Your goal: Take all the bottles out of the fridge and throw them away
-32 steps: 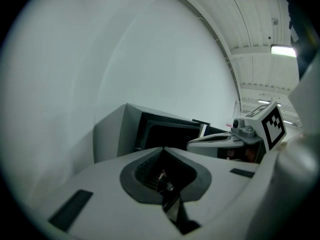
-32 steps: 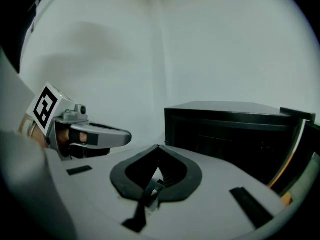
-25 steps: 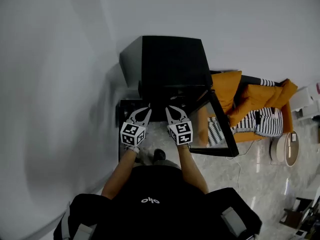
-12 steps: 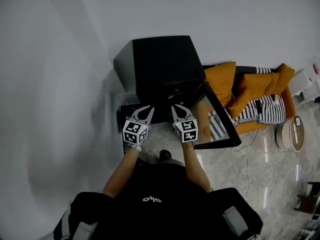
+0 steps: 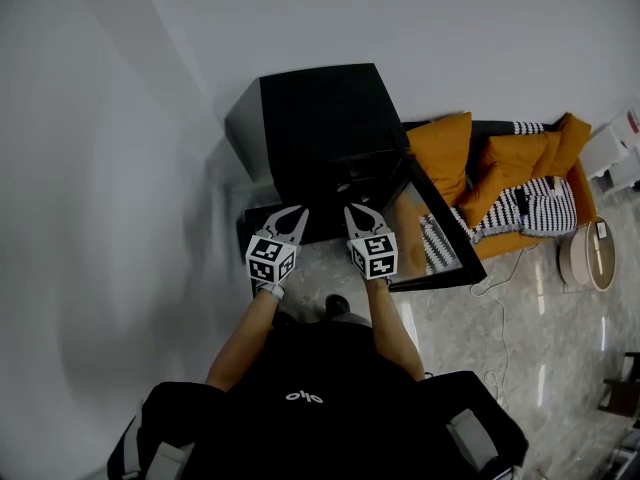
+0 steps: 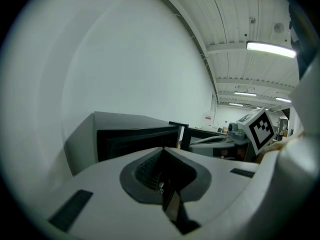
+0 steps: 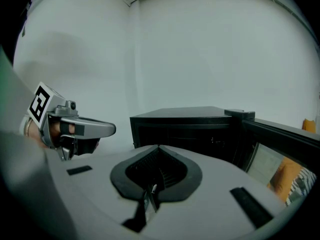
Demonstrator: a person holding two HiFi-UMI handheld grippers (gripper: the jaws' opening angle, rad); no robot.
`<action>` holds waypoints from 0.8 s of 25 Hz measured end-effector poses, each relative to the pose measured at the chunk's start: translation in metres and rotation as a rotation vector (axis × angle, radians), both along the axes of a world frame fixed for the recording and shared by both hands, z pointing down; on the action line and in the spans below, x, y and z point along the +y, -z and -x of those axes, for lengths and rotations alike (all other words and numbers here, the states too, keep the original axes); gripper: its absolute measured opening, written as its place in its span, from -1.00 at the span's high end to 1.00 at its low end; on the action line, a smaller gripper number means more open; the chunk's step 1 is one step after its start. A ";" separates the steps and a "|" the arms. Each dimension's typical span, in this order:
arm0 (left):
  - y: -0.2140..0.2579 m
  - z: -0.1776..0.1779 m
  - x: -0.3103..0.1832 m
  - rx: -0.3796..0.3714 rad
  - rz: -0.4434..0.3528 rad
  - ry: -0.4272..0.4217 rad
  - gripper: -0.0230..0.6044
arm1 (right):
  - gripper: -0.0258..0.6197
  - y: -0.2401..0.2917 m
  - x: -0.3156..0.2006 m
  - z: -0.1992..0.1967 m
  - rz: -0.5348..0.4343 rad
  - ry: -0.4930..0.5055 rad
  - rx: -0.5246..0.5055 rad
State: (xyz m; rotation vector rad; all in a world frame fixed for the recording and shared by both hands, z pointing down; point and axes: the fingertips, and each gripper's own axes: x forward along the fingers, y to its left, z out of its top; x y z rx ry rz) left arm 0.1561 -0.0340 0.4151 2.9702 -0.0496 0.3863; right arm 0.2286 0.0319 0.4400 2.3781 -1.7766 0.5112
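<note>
**Both tongs shut and empty in front of the open fridge**

The left tongs (image 5: 297, 211) and the right tongs (image 5: 352, 211) sit side by side at the centre of the head view, each with its jaws pressed together on nothing. Both point toward the black fridge (image 5: 320, 118), which stands against the white wall (image 5: 120, 118) in the upper middle of the frame. The tips are near its front but not touching it. Its glass door (image 5: 420, 238) hangs open to the right. The inside is dark, and no bottle can be made out in any view. An orange sofa (image 5: 445, 153) with striped cushions lies at the right, on the grey floor (image 5: 520, 328).
</note>
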 end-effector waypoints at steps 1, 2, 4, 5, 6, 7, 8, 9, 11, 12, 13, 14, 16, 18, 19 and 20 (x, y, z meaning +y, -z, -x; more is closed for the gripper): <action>0.000 0.000 0.000 -0.001 0.001 0.000 0.91 | 0.89 0.000 0.000 0.000 0.002 -0.001 -0.001; -0.001 -0.001 0.000 -0.002 0.003 0.000 0.91 | 0.89 -0.001 0.001 -0.001 0.005 -0.002 -0.003; -0.002 -0.001 0.001 -0.004 0.006 0.002 0.91 | 0.89 -0.003 0.002 -0.002 0.008 -0.001 -0.005; -0.003 -0.002 0.002 -0.006 0.007 0.002 0.91 | 0.89 -0.005 0.002 -0.002 0.009 -0.001 -0.006; -0.005 -0.003 0.002 -0.009 0.008 0.001 0.91 | 0.89 -0.006 0.003 -0.003 0.012 -0.002 -0.008; -0.006 -0.005 0.003 -0.012 0.009 -0.001 0.91 | 0.89 -0.009 0.003 -0.004 0.017 -0.004 -0.014; -0.008 -0.006 0.003 -0.017 0.011 -0.003 0.91 | 0.89 -0.012 0.004 -0.005 0.025 -0.006 -0.020; -0.011 -0.007 0.005 -0.024 0.015 -0.007 0.91 | 0.89 -0.018 0.006 -0.006 0.035 -0.006 -0.028; -0.021 -0.009 0.007 -0.046 0.024 -0.012 0.91 | 0.89 -0.031 0.010 -0.007 0.057 -0.008 -0.047; -0.028 -0.009 0.008 -0.058 0.032 -0.013 0.91 | 0.89 -0.039 0.013 -0.006 0.071 -0.007 -0.058; -0.034 -0.009 0.010 -0.070 0.041 -0.013 0.91 | 0.89 -0.047 0.016 -0.004 0.086 -0.004 -0.072; -0.041 -0.009 0.012 -0.082 0.050 -0.014 0.91 | 0.89 -0.056 0.019 -0.001 0.102 0.000 -0.086; -0.056 -0.008 0.017 -0.106 0.070 -0.014 0.91 | 0.89 -0.077 0.026 0.007 0.138 0.014 -0.114; -0.070 -0.008 0.023 -0.128 0.090 -0.015 0.91 | 0.89 -0.102 0.033 0.012 0.173 0.025 -0.144; -0.077 -0.008 0.025 -0.138 0.099 -0.015 0.91 | 0.89 -0.114 0.035 0.013 0.188 0.029 -0.159; -0.084 -0.009 0.027 -0.147 0.105 -0.016 0.91 | 0.89 -0.124 0.037 0.014 0.202 0.033 -0.171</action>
